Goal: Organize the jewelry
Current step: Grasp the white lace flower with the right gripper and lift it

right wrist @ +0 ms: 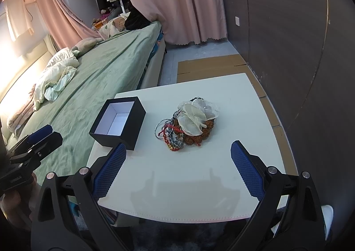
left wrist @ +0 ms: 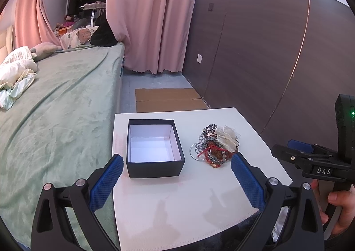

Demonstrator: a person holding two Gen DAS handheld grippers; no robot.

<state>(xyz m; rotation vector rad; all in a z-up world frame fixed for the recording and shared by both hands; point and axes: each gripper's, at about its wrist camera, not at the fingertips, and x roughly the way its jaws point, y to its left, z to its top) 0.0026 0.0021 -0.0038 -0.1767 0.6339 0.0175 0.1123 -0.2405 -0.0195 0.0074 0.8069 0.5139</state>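
Small white table [right wrist: 199, 184] beside a green-covered bed [left wrist: 55, 117]. Two task items noted on it: an open black box [left wrist: 155, 168], white-lined and empty, and a tangled jewelry pile [right wrist: 188, 123] of bead bracelets, metal rings, red cord and a pale fabric flower.

Left gripper [left wrist: 177, 175]: jaws spread wide, nothing held. Box seen at roughly 11 o'clock just ahead of its left finger; pile at about 1 o'clock, just beyond the right fingertip.

Right gripper [right wrist: 178, 160]: jaws likewise spread wide and empty. Pile lies nearly dead ahead, at 12 o'clock, a short reach beyond the fingertips; box at 10 o'clock, touching or just beside the left fingertip in this view (contact cannot be confirmed).

Judged: the right gripper is better lined up on the pile, so the first pick is probably its own, with the box as destination to its left.

Pile orientation: a rough mound, no clear long axis. The loose rings and red cord trail toward the box side. Box long axis is taken to run away from the near table edge, opening upward.
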